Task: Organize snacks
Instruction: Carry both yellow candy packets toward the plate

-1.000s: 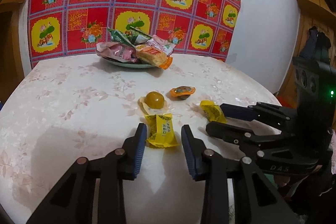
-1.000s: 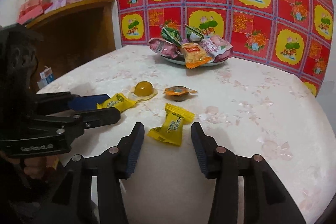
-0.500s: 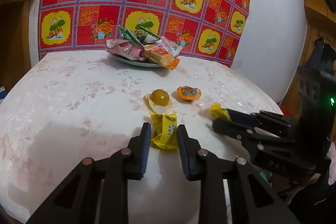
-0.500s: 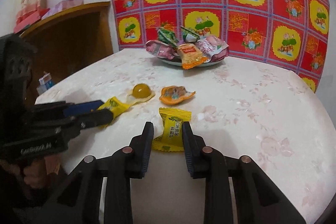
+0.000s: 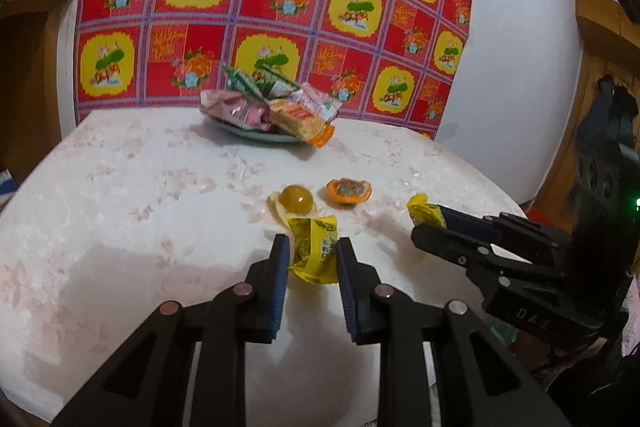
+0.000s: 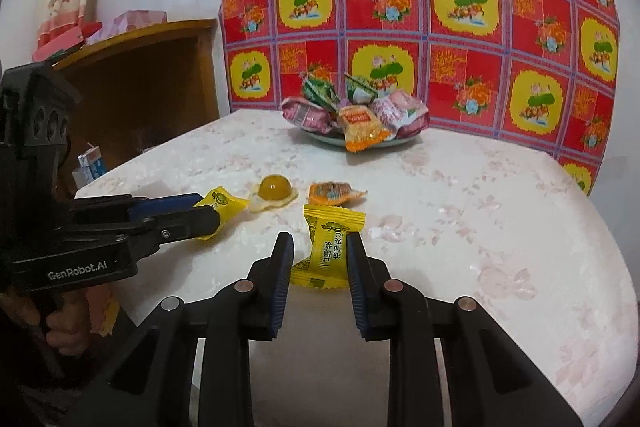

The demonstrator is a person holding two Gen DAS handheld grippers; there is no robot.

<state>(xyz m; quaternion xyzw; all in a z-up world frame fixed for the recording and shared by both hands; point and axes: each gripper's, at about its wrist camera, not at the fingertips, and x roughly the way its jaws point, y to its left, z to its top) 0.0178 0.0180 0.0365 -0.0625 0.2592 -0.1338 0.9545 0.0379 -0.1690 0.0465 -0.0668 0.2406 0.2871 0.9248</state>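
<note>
We see a round bench (image 5: 120, 211) with a pale floral cover. Low in the centre of the left wrist view, our left tool (image 5: 312, 255) is clenched on a yellow candy packet (image 5: 314, 247), its blue pads pressing both sides. Just above it lie a round amber jelly (image 5: 296, 199) and an orange jelly cup (image 5: 348, 190).

In the right wrist view, our right tool (image 6: 320, 251), low centre, grasps a second yellow candy packet (image 6: 330, 247), which stands nearly upright between the pads. The left tool enters from the left edge there, held by a hand (image 6: 68, 327).

At upper centre, a plate (image 6: 320, 138) heaped with wrapped snacks (image 6: 360, 119) sits at the bench's far edge, before a red and yellow patterned cloth (image 6: 440, 7).
</note>
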